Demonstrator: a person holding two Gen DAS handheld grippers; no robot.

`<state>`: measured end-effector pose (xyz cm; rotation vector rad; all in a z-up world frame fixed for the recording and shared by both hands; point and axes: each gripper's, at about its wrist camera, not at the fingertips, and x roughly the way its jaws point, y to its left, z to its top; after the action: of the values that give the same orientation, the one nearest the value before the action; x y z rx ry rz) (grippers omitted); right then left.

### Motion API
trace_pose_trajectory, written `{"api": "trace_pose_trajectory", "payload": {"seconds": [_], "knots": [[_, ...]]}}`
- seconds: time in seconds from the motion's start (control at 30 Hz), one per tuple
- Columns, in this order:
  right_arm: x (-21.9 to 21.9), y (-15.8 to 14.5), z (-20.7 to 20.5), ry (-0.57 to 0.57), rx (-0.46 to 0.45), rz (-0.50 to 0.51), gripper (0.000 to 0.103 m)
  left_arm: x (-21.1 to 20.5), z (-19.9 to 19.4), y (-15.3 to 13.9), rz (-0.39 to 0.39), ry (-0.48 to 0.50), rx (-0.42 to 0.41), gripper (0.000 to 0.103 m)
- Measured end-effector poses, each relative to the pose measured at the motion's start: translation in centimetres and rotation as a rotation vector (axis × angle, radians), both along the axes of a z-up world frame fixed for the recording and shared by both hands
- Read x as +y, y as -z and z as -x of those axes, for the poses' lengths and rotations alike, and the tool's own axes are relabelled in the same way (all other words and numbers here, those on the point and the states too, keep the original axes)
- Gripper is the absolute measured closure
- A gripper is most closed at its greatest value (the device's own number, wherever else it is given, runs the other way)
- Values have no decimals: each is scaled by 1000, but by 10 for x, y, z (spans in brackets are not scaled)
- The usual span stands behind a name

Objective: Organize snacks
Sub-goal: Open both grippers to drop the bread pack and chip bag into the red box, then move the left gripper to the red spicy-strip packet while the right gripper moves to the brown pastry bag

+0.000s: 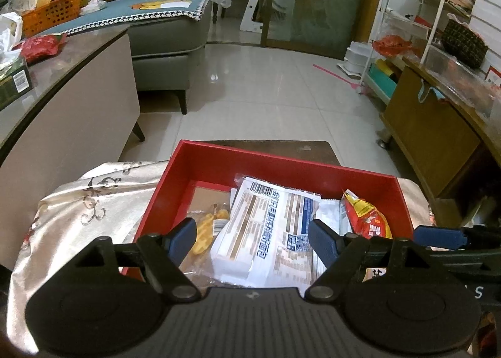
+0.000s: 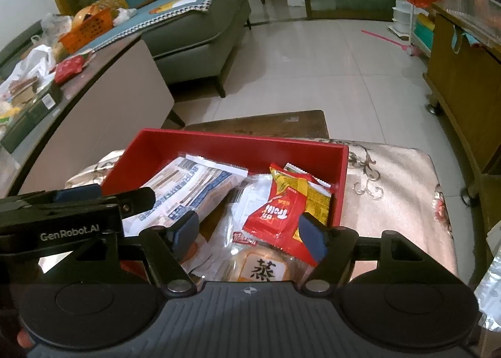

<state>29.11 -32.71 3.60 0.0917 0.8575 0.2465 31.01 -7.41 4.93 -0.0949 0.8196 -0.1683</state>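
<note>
The red box [image 1: 275, 163] sits on the cloth-covered surface [image 1: 94, 201], filled with snack packets. The left tool [image 1: 252, 237] hovers released over the large white packet [image 1: 266, 232], not touching it. The right tool [image 2: 249, 234] hangs released above the red snack bag [image 2: 275, 217], which lies between its fingers, ungripped.

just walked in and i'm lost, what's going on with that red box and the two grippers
A person is sorting snacks with a handheld gripper in each hand. Both hover over the open red rectangular box on a floral cream cloth. The left gripper is open above a large white printed packet. The right gripper is open too, with a red foil snack pouch lying between its fingers, not gripped. The snacks already lie in the box.
</note>
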Motion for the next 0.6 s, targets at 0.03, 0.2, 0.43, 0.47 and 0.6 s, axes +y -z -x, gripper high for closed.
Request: {"api": "trace_pose_trajectory", "payload": {"seconds": [0.03, 0.2, 0.43, 0.47, 0.6], "knots": [[0, -1, 2, -3, -2, 1, 24, 1, 2, 0, 1, 0, -1, 31], [2, -3, 9, -10, 3, -7, 22, 4, 9, -3, -6, 3, -3, 31], [8, -2, 20, -29, 15, 6, 20, 10, 21, -2, -12, 1, 10, 31], [9, -2, 22, -31, 15, 7, 20, 11, 22, -3, -10, 0, 12, 31], [11, -3, 28, -40, 14, 10, 17, 15, 29, -3, -11, -1, 16, 31]]}}
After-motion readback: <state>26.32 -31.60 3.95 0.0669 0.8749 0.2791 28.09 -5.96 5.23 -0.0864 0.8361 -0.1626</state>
